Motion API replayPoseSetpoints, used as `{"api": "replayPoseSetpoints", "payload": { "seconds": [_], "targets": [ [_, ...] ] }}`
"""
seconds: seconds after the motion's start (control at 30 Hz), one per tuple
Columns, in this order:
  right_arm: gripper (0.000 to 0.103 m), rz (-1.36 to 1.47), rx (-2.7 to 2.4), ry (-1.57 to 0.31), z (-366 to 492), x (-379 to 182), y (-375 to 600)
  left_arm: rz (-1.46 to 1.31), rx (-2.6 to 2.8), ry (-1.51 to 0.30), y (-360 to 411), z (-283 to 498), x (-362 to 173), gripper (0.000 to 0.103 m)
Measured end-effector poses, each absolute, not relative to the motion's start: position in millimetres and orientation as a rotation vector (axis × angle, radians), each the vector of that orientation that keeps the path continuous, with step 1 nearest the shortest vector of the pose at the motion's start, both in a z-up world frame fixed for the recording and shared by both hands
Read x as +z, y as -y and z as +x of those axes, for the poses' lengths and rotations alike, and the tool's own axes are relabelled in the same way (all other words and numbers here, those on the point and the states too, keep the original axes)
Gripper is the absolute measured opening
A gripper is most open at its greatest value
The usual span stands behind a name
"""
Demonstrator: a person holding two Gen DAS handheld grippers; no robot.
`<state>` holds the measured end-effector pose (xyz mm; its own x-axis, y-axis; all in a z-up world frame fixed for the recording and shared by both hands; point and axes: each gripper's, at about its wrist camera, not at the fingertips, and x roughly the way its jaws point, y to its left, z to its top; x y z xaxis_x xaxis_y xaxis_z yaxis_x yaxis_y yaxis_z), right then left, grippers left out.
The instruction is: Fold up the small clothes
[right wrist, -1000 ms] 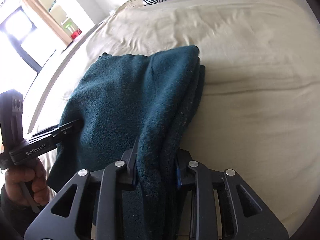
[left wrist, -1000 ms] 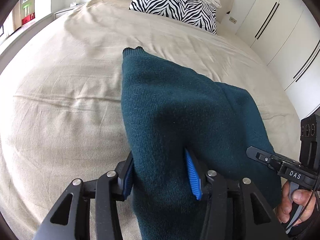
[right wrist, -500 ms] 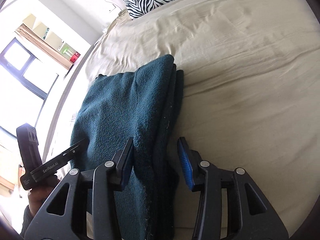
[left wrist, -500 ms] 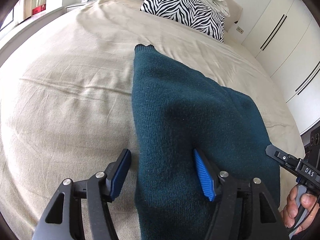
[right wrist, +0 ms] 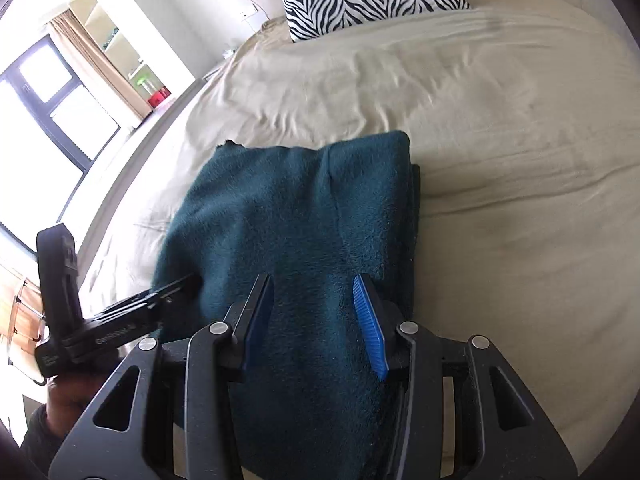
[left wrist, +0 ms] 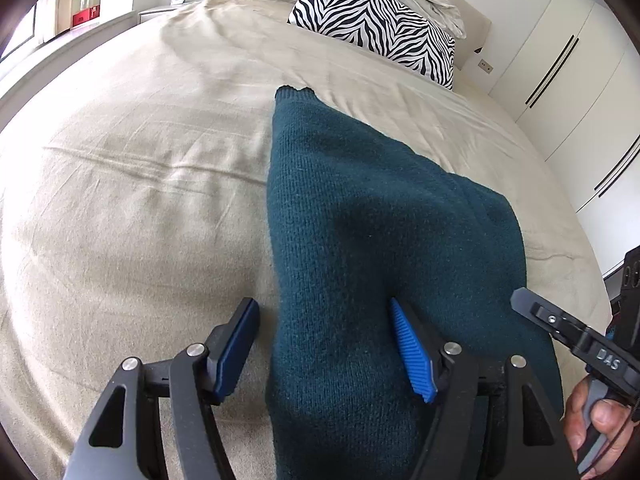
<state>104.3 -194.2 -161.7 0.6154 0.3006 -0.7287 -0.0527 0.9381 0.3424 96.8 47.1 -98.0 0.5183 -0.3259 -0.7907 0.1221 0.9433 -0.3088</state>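
Nearest the lens in the left wrist view, the left gripper (left wrist: 324,344) stands wide and its jaws are opening; the near end of the teal knit garment (left wrist: 360,248) lies between them, the left pad clear of the cloth, the right pad at its surface. In the right wrist view, the right gripper (right wrist: 316,316) is narrower and its jaws are closing, with the garment (right wrist: 296,216) under and between them but no visible pinch.

The garment lies in the middle of the frame on the beige bedspread (left wrist: 140,200), doubled into a stacked oblong with layered edges on its right side. Judgement: the folding looks largely done; release and possibly a last squaring remain.

Legible writing: "DAS" on the other gripper's body at lower right of the left view. A zebra-print pillow (left wrist: 376,28) lies at the far top.
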Motion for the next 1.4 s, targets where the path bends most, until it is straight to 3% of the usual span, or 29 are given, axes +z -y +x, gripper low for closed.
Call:
{"api": "replayPoseSetpoints", "payload": {
  "seconds": [0.3,0.5,0.67,0.83,0.93,1.07,1.13,1.2,1.27,1.3,1.37,1.4],
  "targets": [
    [0.018,0.305,0.191,-0.884,148,-190,210,-0.241,-0.251,-0.978,-44,99,-103,0.077],
    [0.018,0.374,0.199,-0.9,143,-177,222,-0.244,-0.228,-0.975,-45,91,-94,0.077],
    [0.022,0.376,0.216,-0.795,101,-144,221,-0.171,-0.194,-0.919,-31,71,-85,0.078],
    [0.021,0.303,0.222,-0.895,97,-176,210,-0.195,-0.18,-0.918,-35,70,-88,0.085],
    [0.021,0.37,0.222,-0.855,87,-170,218,-0.134,-0.165,-0.842,-35,56,-68,0.086],
    [0.022,0.263,0.145,-0.724,64,-130,216,-0.057,-0.105,-0.641,-38,27,-26,0.103],
    [0.023,0.217,0.117,-0.636,48,-106,214,-0.013,-0.058,-0.516,-38,9,-2,0.103],
    [0.037,0.169,0.088,-0.541,30,-81,211,0.026,-0.015,-0.43,-36,-5,22,0.103],
    [0.075,0.138,0.046,-0.42,8,-59,210,0.058,0.051,-0.363,-36,-15,43,0.103],
    [0.08,0.131,0.03,-0.347,-5,-48,210,0.06,0.076,-0.332,-37,-20,54,0.103],
    [0.099,0.103,-0.007,-0.203,-29,-27,208,0.041,0.084,-0.289,-43,-30,74,0.103],
    [0.103,0.079,-0.032,-0.137,-40,-18,206,0.028,0.073,-0.266,-46,-35,83,0.103]
  ]
}}
